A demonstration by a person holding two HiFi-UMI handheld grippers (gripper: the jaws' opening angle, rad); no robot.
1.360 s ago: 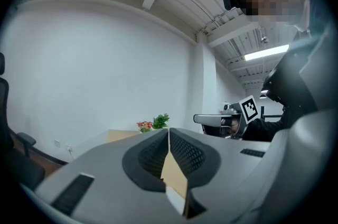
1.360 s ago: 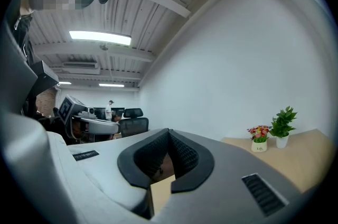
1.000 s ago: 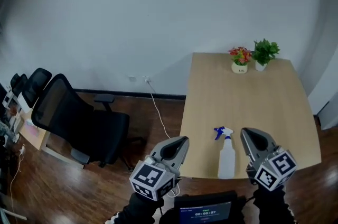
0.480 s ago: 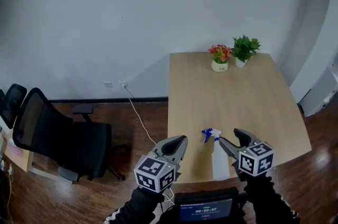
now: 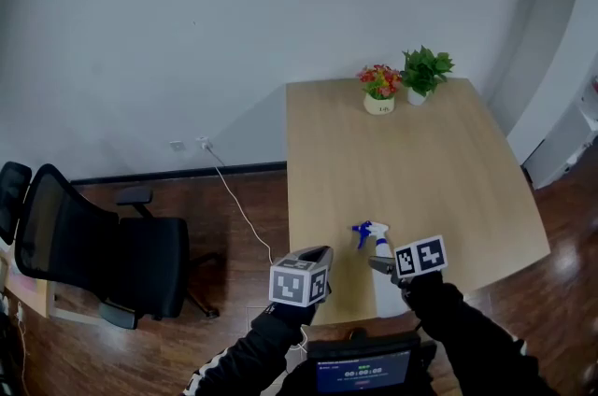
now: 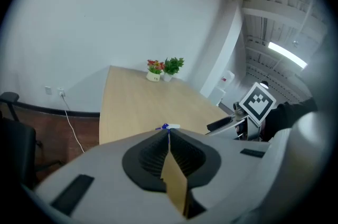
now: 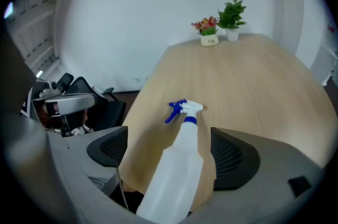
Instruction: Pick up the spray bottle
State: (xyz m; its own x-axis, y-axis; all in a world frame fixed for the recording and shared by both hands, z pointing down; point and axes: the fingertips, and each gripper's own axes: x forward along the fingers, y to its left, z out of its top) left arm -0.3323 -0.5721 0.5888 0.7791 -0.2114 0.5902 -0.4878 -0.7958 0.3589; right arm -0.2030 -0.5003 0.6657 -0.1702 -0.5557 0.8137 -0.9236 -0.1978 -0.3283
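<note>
The spray bottle (image 5: 374, 240), clear white with a blue trigger, lies on its side near the front edge of the light wooden table (image 5: 420, 161). My right gripper (image 5: 388, 271) hangs over its body, which it hides in the head view. In the right gripper view the bottle (image 7: 177, 175) lies between the jaws of that gripper (image 7: 169, 150); the jaws are opening and the pads (image 7: 232, 157) stand clear of it. My left gripper (image 5: 322, 254) is shut and empty at the table's front left corner. In the left gripper view its fingertips (image 6: 169, 136) meet, and the bottle's nozzle (image 6: 168, 126) peeks over them.
A pot of red flowers (image 5: 378, 91) and a green plant (image 5: 425, 72) stand at the table's far edge. A black office chair (image 5: 93, 254) is on the wooden floor to the left, and a white cable (image 5: 234, 198) runs from the wall. A small screen (image 5: 364, 375) sits below the grippers.
Both grippers have dropped lower toward the table's front edge. The right jaws have gone from shut to wide apart around the bottle. The left stays shut.
</note>
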